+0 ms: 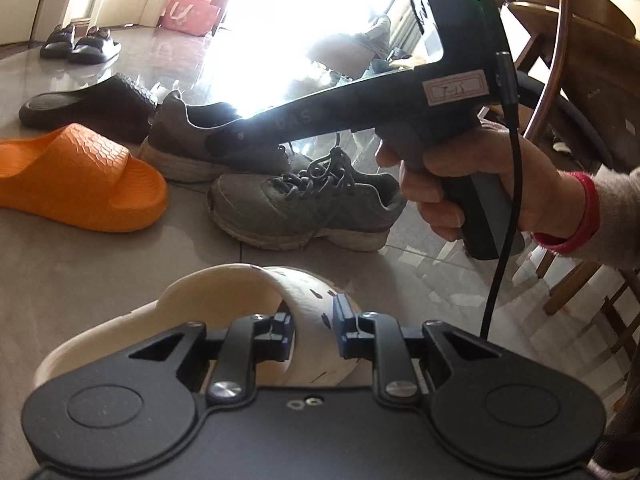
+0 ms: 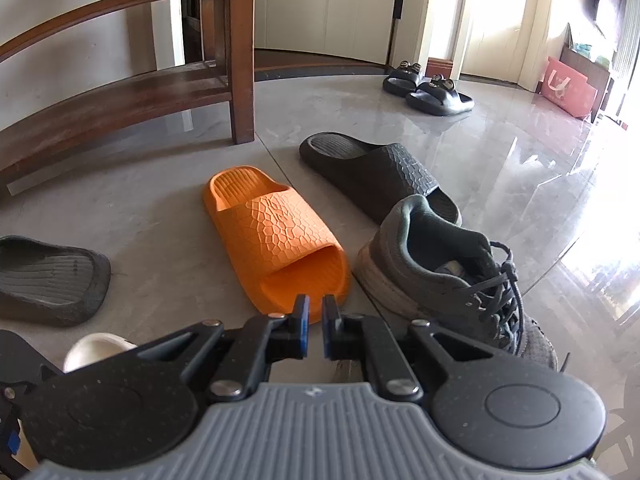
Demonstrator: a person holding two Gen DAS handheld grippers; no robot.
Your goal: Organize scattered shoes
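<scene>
A: Glossy grey tiled floor [image 2: 500, 152], strong window glare. Shoes scattered by the brown wooden shoe rack [image 2: 120, 96]. Our left tool [image 1: 314, 334] sits slightly spread around the strap of the cream perforated foam slipper [image 1: 224, 292]; pads not visibly pressing on it.

B: Right tool [image 2: 315, 328]?

A: Pressed together, pinching nothing, hovering above the toe of the orange honeycomb-textured foam slide [image 2: 276, 236].

B: So the cream one is the step in hand.

A: We think so. Strap is a thin, soft arch; we should bite it mid-span, squarely, or it folds and slips out.

B: The rest?

A: Black textured rubber slide [image 2: 380, 176] beyond the orange one, and two grey laced mesh sneakers [image 1: 304, 204] with worn white soles. We'd grab those by the stiffer heel collar; laces snag.
</scene>
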